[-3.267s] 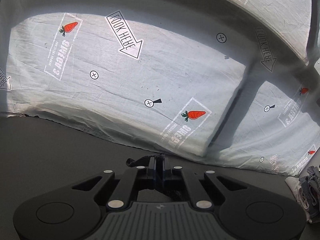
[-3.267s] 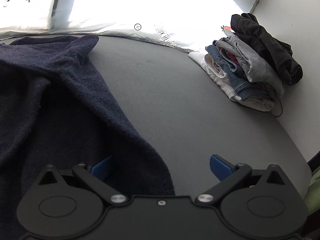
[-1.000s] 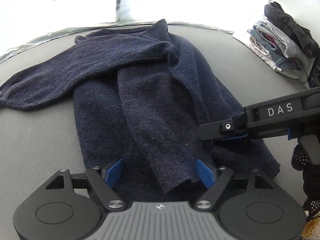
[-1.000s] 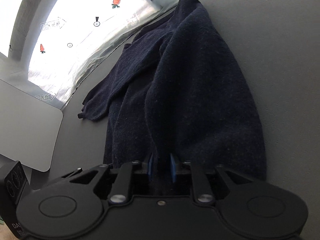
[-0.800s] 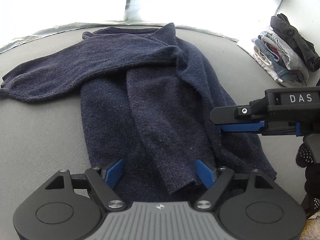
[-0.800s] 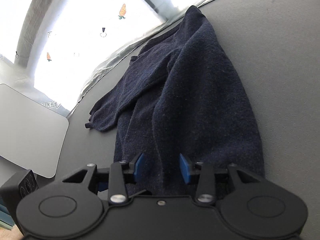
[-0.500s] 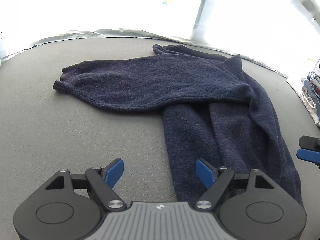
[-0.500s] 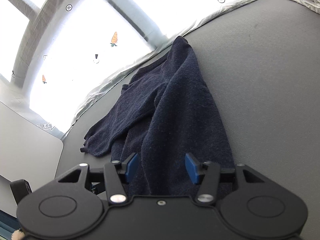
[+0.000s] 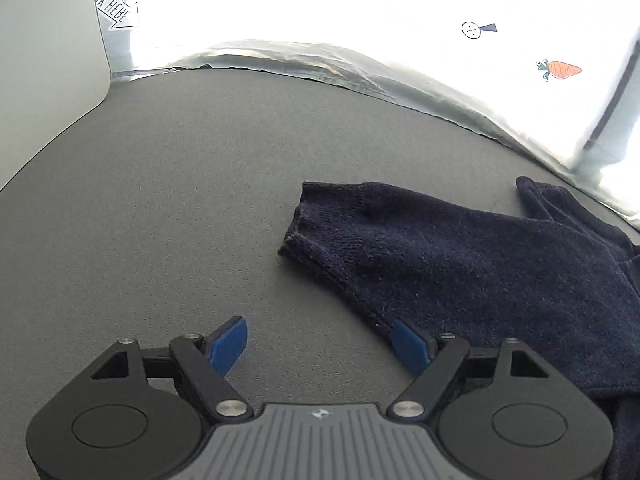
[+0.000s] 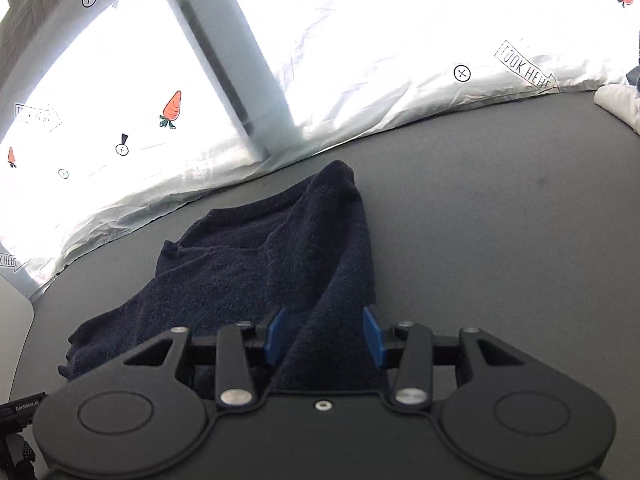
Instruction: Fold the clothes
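A dark grey table (image 9: 168,184) with a fine matte grain fills most of both views. Along its far edge hangs a crinkled, shiny white sheet (image 10: 360,92), blown out by strong light from behind; it is printed with orange carrots (image 10: 173,107), small crossed circles and arrows reading "LOOK HERE" (image 10: 526,67). A broad grey bar (image 10: 236,68) shows through the sheet in the right wrist view. At the left edge of the left wrist view a pale grey panel (image 9: 48,40) with a rounded corner rises beside the table.

The navy knitted sweater (image 10: 264,264) lies rumpled on the table, close to the sheet. One sleeve (image 9: 384,240) stretches out to the left, its cuff flat on the bare surface.

The left gripper (image 9: 318,344) hangs wide apart above bare table just near of the sleeve, holding nothing; its right blue pad sits at the sleeve's near edge, though contact cannot be judged. The right gripper (image 10: 325,336) straddles a raised fold of the sweater; its jaws are closing, the fold between them, the pads not visibly pressing it. At the far right edge a bit of white folded cloth (image 10: 618,106) rests on the table.
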`<state>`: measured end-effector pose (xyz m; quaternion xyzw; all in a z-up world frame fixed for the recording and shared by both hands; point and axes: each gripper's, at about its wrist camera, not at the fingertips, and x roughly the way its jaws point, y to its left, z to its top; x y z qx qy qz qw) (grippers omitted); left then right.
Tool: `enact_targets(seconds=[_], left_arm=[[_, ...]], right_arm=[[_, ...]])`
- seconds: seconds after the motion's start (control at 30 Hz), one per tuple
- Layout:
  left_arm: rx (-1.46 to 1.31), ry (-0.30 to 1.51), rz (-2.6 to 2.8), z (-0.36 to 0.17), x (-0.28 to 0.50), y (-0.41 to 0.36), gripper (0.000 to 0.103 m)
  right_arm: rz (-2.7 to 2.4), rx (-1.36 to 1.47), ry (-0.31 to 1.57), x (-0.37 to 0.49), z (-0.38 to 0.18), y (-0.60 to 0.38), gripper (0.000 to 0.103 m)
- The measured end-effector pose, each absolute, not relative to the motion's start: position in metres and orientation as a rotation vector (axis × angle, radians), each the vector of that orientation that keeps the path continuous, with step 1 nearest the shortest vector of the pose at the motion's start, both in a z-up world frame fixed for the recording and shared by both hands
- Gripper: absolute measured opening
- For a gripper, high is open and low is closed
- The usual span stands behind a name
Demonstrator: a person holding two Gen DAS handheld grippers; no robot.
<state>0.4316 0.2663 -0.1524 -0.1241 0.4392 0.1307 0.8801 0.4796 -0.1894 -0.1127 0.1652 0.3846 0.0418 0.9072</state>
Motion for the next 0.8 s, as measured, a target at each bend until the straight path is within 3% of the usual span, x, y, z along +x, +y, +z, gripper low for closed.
enact_targets(seconds=[0.27,0.3,0.37,0.43,0.47,0.53,0.77,0.8], left_arm=[[-0.248,0.912,0.266,-0.162,0.475,0.274,0.086],[-0.236,0.905,0.266,-0.164,0.480,0.273,0.085],[-0.208,0.884,0.281,-0.164,0.484,0.272,0.074],[-0.186,0.860,0.266,-0.163,0.485,0.271,0.048],[-0.190,0.855,0.251,-0.162,0.486,0.271,0.042],[-0.176,0.864,0.232,-0.158,0.488,0.268,0.017],[-0.294,0.858,0.319,-0.158,0.477,0.288,0.011],[-0.343,0.850,0.320,-0.157,0.473,0.293,0.011]], right_arm=[[0.084,0.223,0.805,0.573,-0.137,-0.165,0.044],[0.080,0.209,0.811,0.581,-0.142,-0.160,0.032],[0.074,0.180,0.817,0.593,-0.150,-0.153,0.007],[0.068,0.161,0.792,0.598,-0.153,-0.149,0.007],[0.066,0.164,0.775,0.597,-0.151,-0.150,0.006],[0.060,0.169,0.739,0.597,-0.147,-0.150,0.006],[0.061,0.206,0.787,0.601,-0.163,-0.153,0.008],[0.068,0.182,0.792,0.600,-0.166,-0.150,0.014]])
